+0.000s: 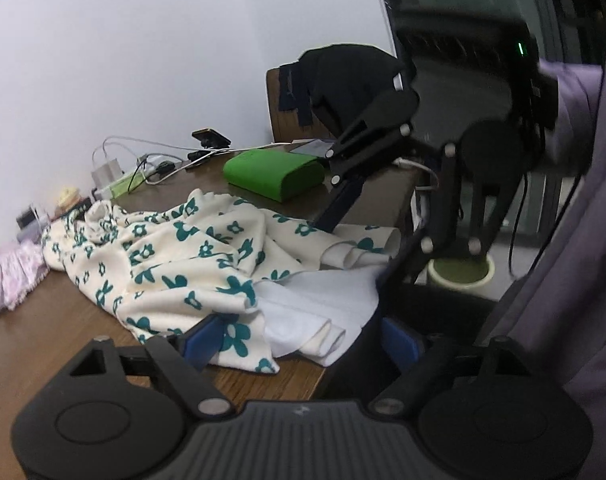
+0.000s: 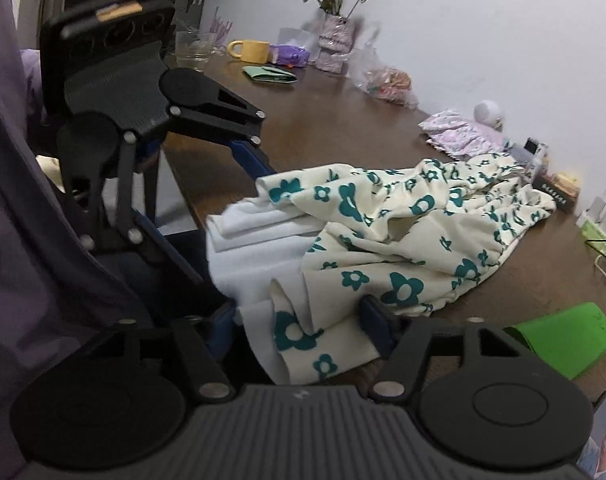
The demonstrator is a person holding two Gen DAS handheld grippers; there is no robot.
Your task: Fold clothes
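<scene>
Bare table behind the garment; green pouch crowds its right.

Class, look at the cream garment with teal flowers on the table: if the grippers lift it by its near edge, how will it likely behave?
The flowered garment will probably hang limp, since it already lies in soft creases on the table. It looks light, so it should drag easily. Its white lining spills past the table edge, so it may slide off if released.

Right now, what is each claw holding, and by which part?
Both claws straddle the floral garment at its near hem: left claw, right claw. Both look open, not yet clamped.
</scene>
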